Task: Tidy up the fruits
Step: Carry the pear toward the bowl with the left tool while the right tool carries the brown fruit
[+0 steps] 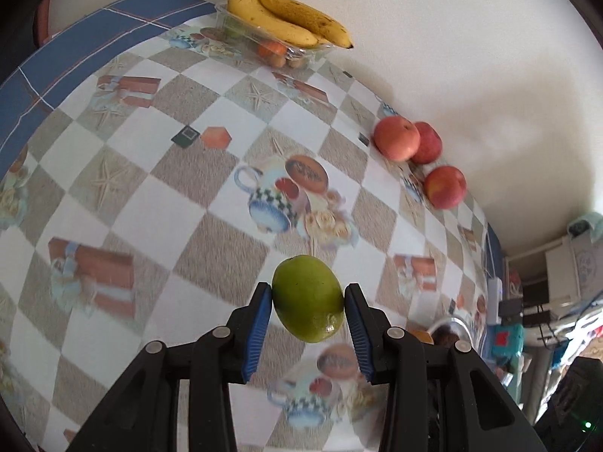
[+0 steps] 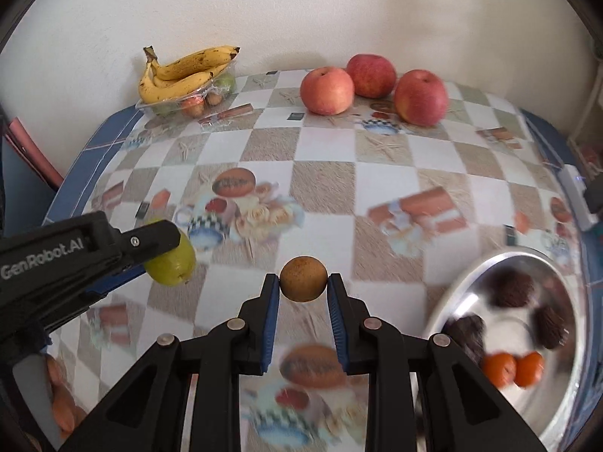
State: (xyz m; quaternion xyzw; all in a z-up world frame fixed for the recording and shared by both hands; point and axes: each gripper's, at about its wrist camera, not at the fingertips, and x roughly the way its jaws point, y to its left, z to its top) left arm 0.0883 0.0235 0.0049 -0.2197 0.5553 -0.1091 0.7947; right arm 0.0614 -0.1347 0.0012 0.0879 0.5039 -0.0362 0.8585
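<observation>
Left wrist view: a smooth green lime (image 1: 308, 298) is clamped between the left gripper (image 1: 308, 295) pads above the patterned tablecloth (image 1: 150, 203). A round, rough brown fruit (image 2: 303, 278) is pinched by the right gripper (image 2: 303, 282).

Under me lies a glossy checkered tablecloth (image 2: 324, 180) printed with teapots, starfish and gift boxes, its edge trimmed in blue (image 1: 75, 37). Behind it I see a plain cream wall (image 2: 301, 11). Off the table's far side stands cluttered white shelving (image 1: 557, 275), blurred.
</observation>
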